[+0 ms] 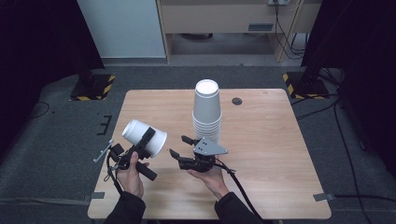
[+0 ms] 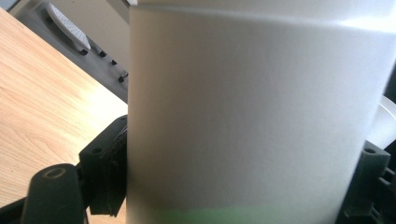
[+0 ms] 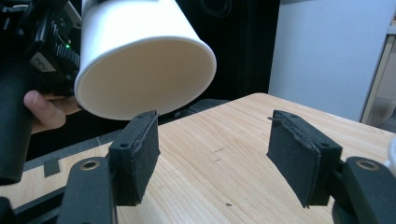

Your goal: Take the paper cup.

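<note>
Cups, loose: one white paper cup (image 1: 144,137), held off the wooden table (image 1: 261,154) at its near left, tipped on its side with the base up and to the far left and the open mouth toward the right.
Cups, stacked: one stack of white cups (image 1: 207,110) standing upside down near the table's middle; rims show bunched at the bottom but are too fine to count.
Left gripper (image 1: 144,143): jaws pinch the loose cup across its wall; in the left gripper view the cup wall (image 2: 252,116) sits between the two black pads, touching both.
Right gripper (image 1: 181,145): jaws spread apart with nothing between them, just near and left of the stack; its grey plate sits right in front of the stack's base.
Right gripper view: the two pads (image 3: 135,154) stand well apart over bare wood; the loose cup's open mouth (image 3: 144,77) hangs above and left of them, facing this camera.
Hands: two, one on each gripper, with dark sleeves entering from the near edge.
Table, other: one small dark round spot (image 1: 237,101) to the far right of the stack.
Floor: grey carpet; two black stand bases with yellow-black stripes (image 1: 93,86), one off each far corner; cables at the right.
In the way: the stack stands just behind the right gripper.
</note>
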Demonstrator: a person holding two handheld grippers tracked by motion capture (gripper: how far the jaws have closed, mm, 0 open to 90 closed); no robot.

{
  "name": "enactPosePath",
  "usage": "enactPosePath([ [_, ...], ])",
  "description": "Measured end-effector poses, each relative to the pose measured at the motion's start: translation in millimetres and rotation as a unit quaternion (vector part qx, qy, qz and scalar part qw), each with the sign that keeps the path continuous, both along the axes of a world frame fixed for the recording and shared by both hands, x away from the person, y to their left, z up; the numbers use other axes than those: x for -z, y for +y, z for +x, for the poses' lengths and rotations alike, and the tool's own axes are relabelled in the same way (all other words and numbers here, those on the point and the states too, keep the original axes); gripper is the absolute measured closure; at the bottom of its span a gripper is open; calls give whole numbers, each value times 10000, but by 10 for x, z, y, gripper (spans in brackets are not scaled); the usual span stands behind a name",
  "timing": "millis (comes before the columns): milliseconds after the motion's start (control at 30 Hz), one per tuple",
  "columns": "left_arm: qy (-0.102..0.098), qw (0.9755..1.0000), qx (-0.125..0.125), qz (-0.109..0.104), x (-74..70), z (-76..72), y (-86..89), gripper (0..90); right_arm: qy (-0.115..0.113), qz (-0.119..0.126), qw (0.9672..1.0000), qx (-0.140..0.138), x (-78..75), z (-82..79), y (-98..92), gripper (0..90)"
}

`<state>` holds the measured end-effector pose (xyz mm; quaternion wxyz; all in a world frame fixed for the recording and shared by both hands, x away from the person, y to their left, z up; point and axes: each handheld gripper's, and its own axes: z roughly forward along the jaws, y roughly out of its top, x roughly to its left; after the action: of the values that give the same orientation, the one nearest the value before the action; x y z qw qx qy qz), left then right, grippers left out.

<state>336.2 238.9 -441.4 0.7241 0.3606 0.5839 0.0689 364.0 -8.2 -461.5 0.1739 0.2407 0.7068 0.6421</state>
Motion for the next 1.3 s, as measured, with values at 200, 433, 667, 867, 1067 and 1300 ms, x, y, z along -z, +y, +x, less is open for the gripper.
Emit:
enactPosePath([
  [200,24,10000,76,-24,2,-3,-8,157,-28,62,10000,22,-22,48,64,343],
  [433,67,9998,164,-61,19,5,-44,157,26,140,9999,34,-26,117,137,358],
  [667,103,9995,284,-77,40,8,-85,156,42,217,9998,3,1,164,171,364],
  [867,90,9993,356,-85,46,11,-120,157,-39,294,9996,-34,-19,188,194,380],
  [1067,105,9990,430,-101,53,13,-139,156,-113,321,9994,-59,-40,202,247,409],
  [1300,125,9984,530,-131,62,19,-168,156,-182,357,9992,-92,-44,223,270,492],
])
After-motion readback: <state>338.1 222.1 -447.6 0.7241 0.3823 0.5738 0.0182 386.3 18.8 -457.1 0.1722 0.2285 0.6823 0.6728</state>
